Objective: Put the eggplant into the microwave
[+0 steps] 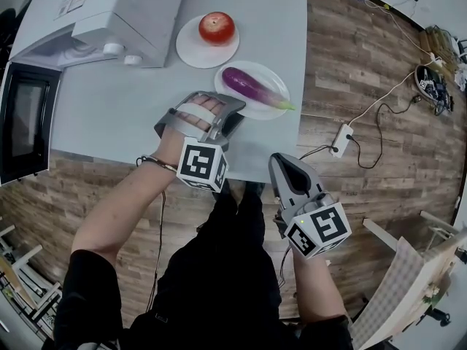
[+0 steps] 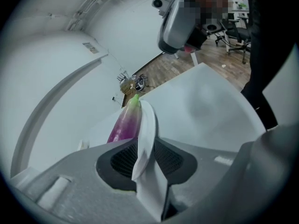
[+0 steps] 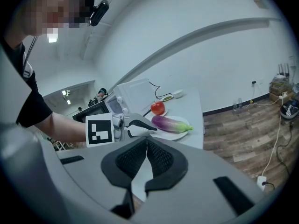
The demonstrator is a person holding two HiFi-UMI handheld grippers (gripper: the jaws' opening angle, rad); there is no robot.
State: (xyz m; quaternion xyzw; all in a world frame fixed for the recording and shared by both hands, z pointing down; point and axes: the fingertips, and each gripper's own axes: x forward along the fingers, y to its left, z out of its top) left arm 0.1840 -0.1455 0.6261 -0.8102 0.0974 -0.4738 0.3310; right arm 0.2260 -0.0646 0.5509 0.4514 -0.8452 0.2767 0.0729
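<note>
Now, left gripper [image 2: 146,139]: angled down at the table's [image 1: 124,115] right edge; jaws apart with the near rim of the eggplant's plate [image 1: 267,74] between them; no squeeze on it shows
Right gripper [image 3: 146,137]: held off the table's near edge; jaws together; empty
Eggplant [image 1: 250,86]: lying across its plate close to the near right corner; green stem end poking past the rim toward the right edge; not yet lifted
Microwave [image 1: 124,6]: at the far left corner; door [image 1: 25,119] standing open beyond the left edge
Risk: a pinch on so thin a rim may let the plate sag, and the round eggplant could then roll off over the right edge; the carry leftward runs just beside the apple's plate [image 1: 191,49], which a low swing could clip
Count: one eggplant; one apple [image 1: 217,28]; two plates; two grippers; one microwave
</note>
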